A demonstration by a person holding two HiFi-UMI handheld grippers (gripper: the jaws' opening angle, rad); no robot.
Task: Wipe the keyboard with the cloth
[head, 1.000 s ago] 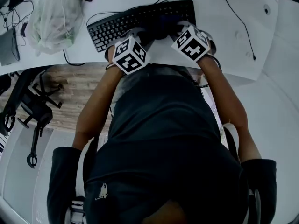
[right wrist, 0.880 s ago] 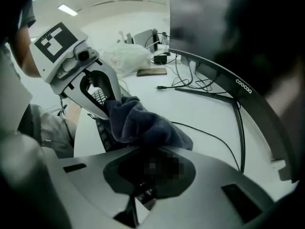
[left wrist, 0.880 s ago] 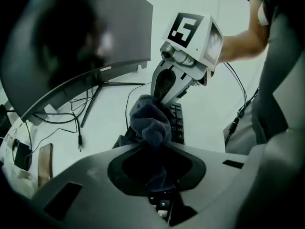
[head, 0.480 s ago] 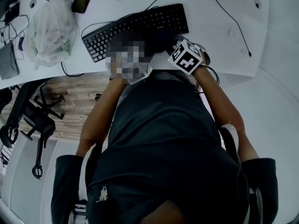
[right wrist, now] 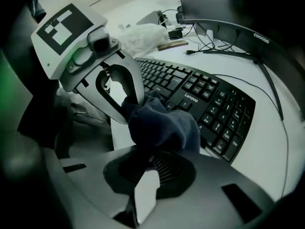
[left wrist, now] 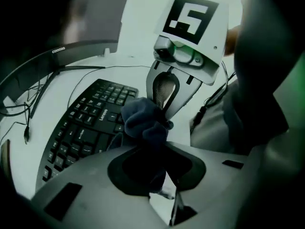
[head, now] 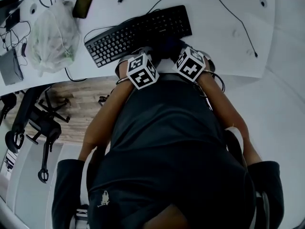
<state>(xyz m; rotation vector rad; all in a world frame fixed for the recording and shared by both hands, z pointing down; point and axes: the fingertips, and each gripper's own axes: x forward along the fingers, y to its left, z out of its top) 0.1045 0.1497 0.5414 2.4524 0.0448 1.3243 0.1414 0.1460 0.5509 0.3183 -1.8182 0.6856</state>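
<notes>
Closest to me, the left gripper (left wrist: 150,142) and right gripper (right wrist: 157,137) sit side by side at the near edge of the white desk (head: 228,27). Both are clamped tight on the same bunched dark cloth (right wrist: 162,123). Each carries a cube of black-and-white square markers. The cloth rests against the near edge of the black keyboard (head: 138,32), toward its right end. I read "Lenovo" (right wrist: 194,98) on the keyboard there. Farther left lies a crumpled plastic bag (head: 55,32), and beyond it a dark phone (head: 85,0).
</notes>
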